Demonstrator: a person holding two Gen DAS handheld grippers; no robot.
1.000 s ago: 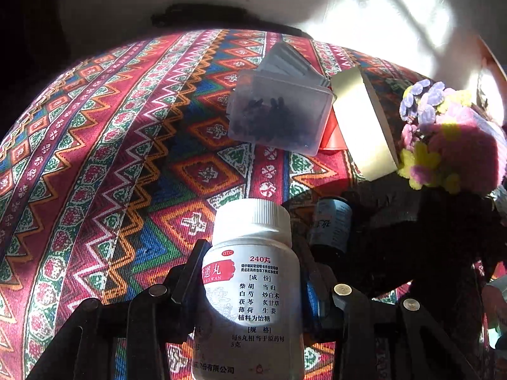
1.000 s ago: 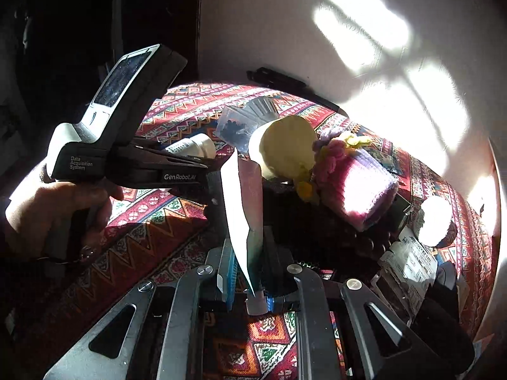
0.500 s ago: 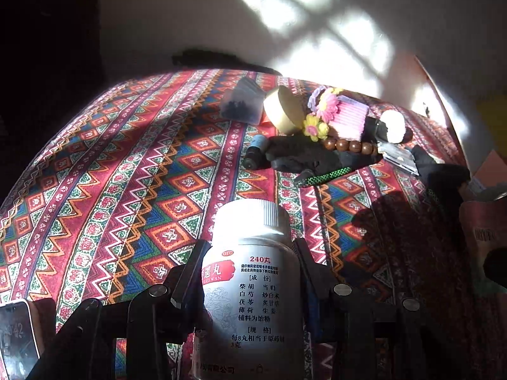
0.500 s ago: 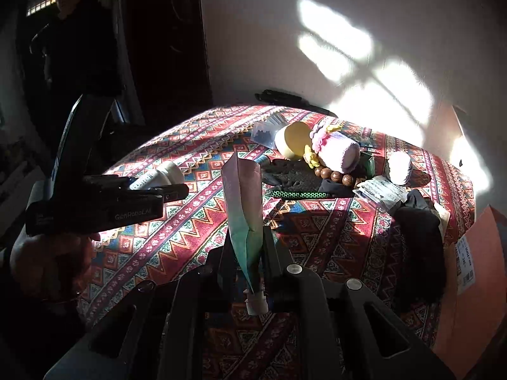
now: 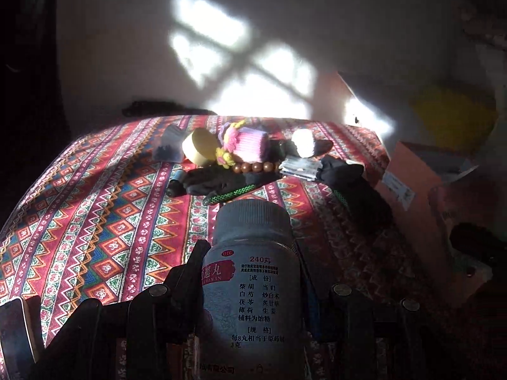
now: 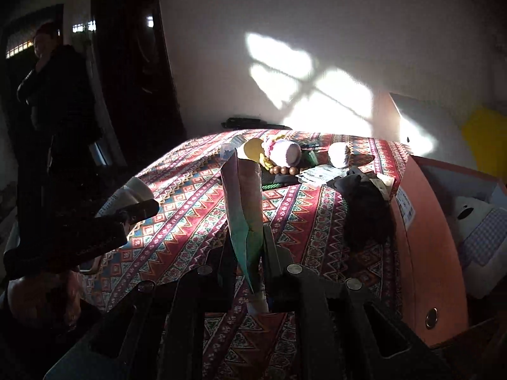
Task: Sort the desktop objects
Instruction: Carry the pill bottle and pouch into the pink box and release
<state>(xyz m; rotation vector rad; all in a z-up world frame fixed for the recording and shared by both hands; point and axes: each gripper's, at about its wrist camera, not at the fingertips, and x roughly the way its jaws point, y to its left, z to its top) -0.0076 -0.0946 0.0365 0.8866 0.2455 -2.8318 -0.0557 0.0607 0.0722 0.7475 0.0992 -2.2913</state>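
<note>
My left gripper (image 5: 252, 262) is shut on a white pill bottle (image 5: 253, 281) with a white cap and Chinese print, held above the near side of the patterned tablecloth (image 5: 95, 221). It also shows in the right wrist view (image 6: 130, 193), held out at the left. My right gripper (image 6: 245, 247) is shut on a green and white tube (image 6: 244, 209) that points upward. At the far side of the table lie a clear box (image 5: 166, 150), a yellow tape roll (image 5: 199, 145), a pink knitted pouch (image 5: 250, 144), wooden beads (image 5: 255, 167) and black gloves (image 5: 215, 180).
An orange box (image 6: 421, 228) stands against the table's right edge, with a white soft toy (image 6: 469, 212) inside. A white roll (image 5: 302, 143) and a paper packet (image 5: 299, 167) lie at the far right. A phone (image 5: 16, 326) shows at the lower left. A person (image 6: 54, 101) stands by the dark doorway.
Both grippers have drawn back and away from the pile of objects, each keeping its load. The objects now look small and far, and the orange box has come into view.
</note>
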